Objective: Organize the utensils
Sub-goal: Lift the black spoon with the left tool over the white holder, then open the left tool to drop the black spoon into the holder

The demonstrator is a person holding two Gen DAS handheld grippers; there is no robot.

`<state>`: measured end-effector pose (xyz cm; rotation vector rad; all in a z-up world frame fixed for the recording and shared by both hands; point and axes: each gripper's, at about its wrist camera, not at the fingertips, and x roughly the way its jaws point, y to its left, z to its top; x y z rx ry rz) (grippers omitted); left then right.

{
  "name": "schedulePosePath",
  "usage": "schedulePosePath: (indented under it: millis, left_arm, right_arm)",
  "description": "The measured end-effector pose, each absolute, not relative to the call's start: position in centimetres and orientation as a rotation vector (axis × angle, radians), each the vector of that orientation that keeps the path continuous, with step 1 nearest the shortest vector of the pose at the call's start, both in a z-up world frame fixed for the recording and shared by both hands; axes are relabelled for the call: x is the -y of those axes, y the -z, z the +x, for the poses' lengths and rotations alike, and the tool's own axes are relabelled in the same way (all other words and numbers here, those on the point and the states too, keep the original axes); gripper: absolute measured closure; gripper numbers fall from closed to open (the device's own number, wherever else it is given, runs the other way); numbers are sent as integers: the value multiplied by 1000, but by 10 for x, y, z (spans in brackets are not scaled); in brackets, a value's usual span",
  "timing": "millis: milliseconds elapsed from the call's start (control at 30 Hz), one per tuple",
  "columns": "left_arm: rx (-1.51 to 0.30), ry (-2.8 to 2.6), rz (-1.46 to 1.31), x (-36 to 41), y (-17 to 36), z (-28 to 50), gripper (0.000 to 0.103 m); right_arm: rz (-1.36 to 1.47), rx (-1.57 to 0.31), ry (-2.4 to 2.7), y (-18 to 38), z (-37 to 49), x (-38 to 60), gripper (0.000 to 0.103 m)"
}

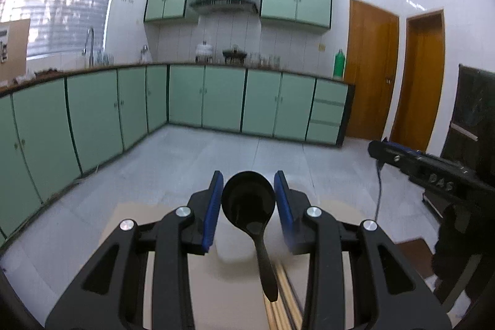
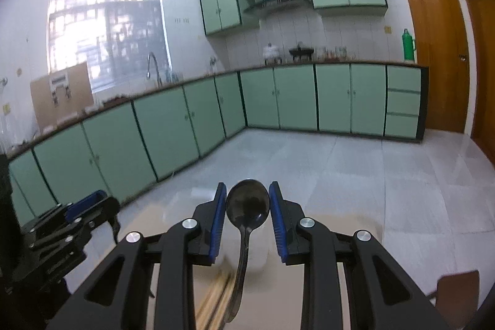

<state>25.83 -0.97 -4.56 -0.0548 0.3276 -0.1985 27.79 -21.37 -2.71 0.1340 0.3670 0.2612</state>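
Note:
In the left wrist view, my left gripper [image 1: 249, 175] is shut on the round bowl of a black ladle [image 1: 247, 201]. The blue pads press on both of its sides and the handle hangs down toward the camera. In the right wrist view, my right gripper [image 2: 247, 184] is shut on the bowl of a black spoon [image 2: 247, 206], whose handle also trails downward. Both utensils are held up in the air above a beige table [image 1: 173, 283]. Wooden chopsticks [image 1: 283, 299] lie on the table below, and they show as chopsticks [image 2: 213, 302] in the right wrist view too. Each gripper appears at the edge of the other's view.
The right gripper [image 1: 417, 166] sits to the right of the left one, and the left gripper [image 2: 83, 209] shows low on the left. Green cabinets [image 1: 216, 98] line the far walls across a tiled floor. Wooden doors [image 1: 371, 67] stand at the right. A brown chair [image 2: 458, 293] is at the table's right.

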Motion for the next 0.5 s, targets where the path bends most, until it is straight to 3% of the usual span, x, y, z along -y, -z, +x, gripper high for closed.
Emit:
schedulePosePath:
  millis: [233, 500]
  left_arm:
    - [-224, 165, -62, 25, 7, 307, 70]
    - [-309, 139, -56, 34, 36, 361, 70]
  right_arm:
    - [149, -301, -231, 9, 330, 203, 75]
    - [124, -384, -209, 40, 373, 187, 75]
